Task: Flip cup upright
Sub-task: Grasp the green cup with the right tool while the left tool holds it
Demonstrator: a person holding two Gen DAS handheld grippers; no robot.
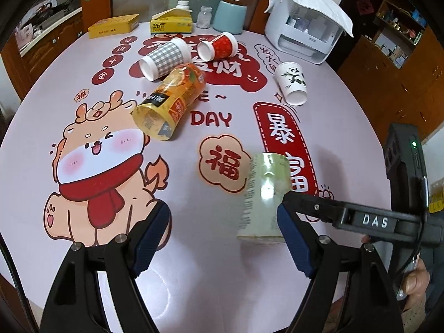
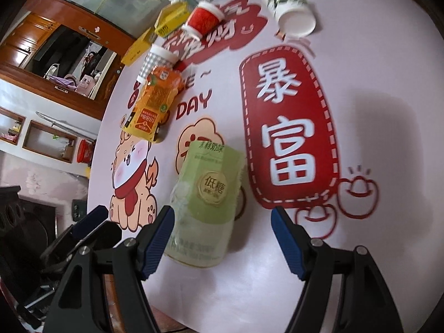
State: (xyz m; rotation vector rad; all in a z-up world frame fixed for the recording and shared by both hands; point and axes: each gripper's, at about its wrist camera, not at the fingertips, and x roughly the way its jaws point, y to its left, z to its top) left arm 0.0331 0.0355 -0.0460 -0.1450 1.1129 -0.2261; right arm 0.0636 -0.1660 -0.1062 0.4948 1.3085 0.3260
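Jaws of both grippers (image 1: 222,238) (image 2: 222,238) apart, green cup (image 2: 205,202) between, 4 tipped cups beyond.

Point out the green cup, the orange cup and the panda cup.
green cup (image 2: 206,199): right wrist view, label on its side.
orange cup (image 1: 172,102): left wrist view, middle of its side.
panda cup (image 1: 292,82): left wrist view, printed side.

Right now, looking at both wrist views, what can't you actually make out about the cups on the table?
- Green cup, left wrist view: motion-blurred, label unreadable; the right gripper covers its right side.
- Green cup, right wrist view: near end blurred, so mouth or base unclear.
- Checked cup, right wrist view: partly behind the orange cup.
- Panda cup: blurred.
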